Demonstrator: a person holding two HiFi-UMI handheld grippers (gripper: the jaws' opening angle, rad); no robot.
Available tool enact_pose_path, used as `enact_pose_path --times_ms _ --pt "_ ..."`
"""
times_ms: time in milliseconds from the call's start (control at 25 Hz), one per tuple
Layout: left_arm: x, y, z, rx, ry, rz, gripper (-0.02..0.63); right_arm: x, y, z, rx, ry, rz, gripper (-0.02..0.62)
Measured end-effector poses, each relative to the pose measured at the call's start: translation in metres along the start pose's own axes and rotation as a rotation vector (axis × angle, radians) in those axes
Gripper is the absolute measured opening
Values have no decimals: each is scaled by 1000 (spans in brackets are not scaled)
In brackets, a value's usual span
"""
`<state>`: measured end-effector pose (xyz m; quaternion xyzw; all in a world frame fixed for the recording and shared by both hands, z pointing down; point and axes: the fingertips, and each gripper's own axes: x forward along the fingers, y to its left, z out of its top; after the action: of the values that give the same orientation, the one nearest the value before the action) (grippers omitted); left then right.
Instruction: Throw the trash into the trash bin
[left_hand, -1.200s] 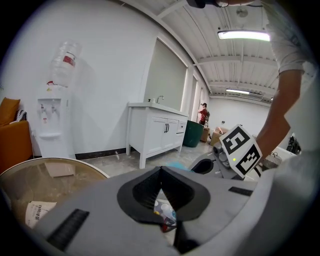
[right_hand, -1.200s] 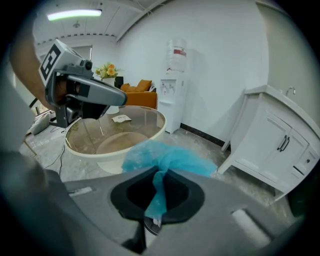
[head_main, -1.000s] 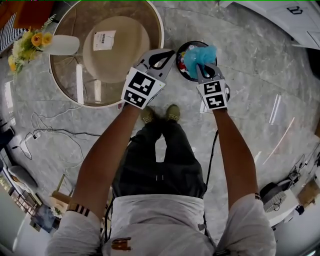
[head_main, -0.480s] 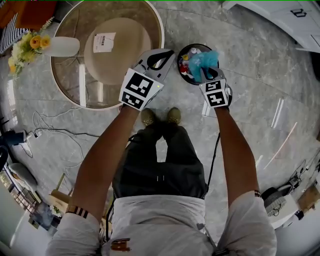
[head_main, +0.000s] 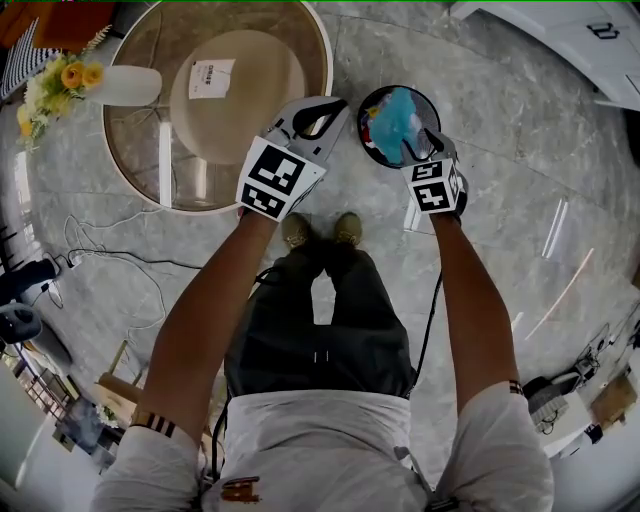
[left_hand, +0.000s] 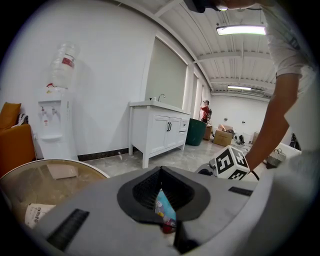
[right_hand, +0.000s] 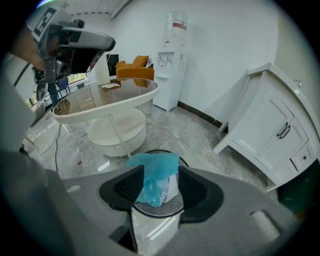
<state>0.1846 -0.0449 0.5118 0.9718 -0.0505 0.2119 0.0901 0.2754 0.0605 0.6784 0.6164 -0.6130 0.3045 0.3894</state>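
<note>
A black round trash bin (head_main: 364, 120) stands on the marble floor in front of the person's feet, with trash inside. My right gripper (head_main: 414, 140) hangs right over it, pointing steeply down. Its jaws are opening, and a crumpled blue plastic bag (head_main: 396, 110) hangs loose between them above the bin's mouth (right_hand: 155, 214). In the right gripper view the bag (right_hand: 154, 179) no longer fills the gap. My left gripper (head_main: 318, 116) stays left of the bin near the table's edge, shut on a small blue-and-white wrapper (left_hand: 164, 212).
A round glass table (head_main: 128, 172) with a paper on it stands at the left, with a vase of yellow flowers (head_main: 62, 88) at its far side. Cables (head_main: 100, 265) trail over the floor. A white cabinet (right_hand: 272, 131) and a water dispenser (right_hand: 169, 67) line the wall.
My right gripper has sunk toward the bin and its jaws have parted. The blue bag now sits lower, over the bin's mouth. The left gripper has kept still.
</note>
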Motion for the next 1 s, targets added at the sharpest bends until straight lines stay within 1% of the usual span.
enact_pose_path --times_ms 160,280,480,600,640,760,840,1000 --pt "-2 -3 0 4 -4 -1 -2 -4 0 1 0 -17 -6 210" --pt "-5 -5 0 -6 -5 -1 -2 -14 4 15 0 -81 5 212" --pt "-20 -2 4 -22 -14 16 -2 -38 14 58 2 -222 5 209" --pt "-33 5 7 -31 -15 42 -2 -55 26 92 -11 -302 16 189" --pt "-38 9 8 -35 -15 52 -2 -61 31 105 -20 -332 20 181" --pt "-54 22 12 -57 -22 83 -2 -78 46 146 -56 -418 39 105" --pt "-65 34 14 -73 -31 111 -2 -83 59 172 -84 -458 63 9" --pt "-91 63 11 -103 -42 166 -2 -82 89 216 -125 -500 126 2"
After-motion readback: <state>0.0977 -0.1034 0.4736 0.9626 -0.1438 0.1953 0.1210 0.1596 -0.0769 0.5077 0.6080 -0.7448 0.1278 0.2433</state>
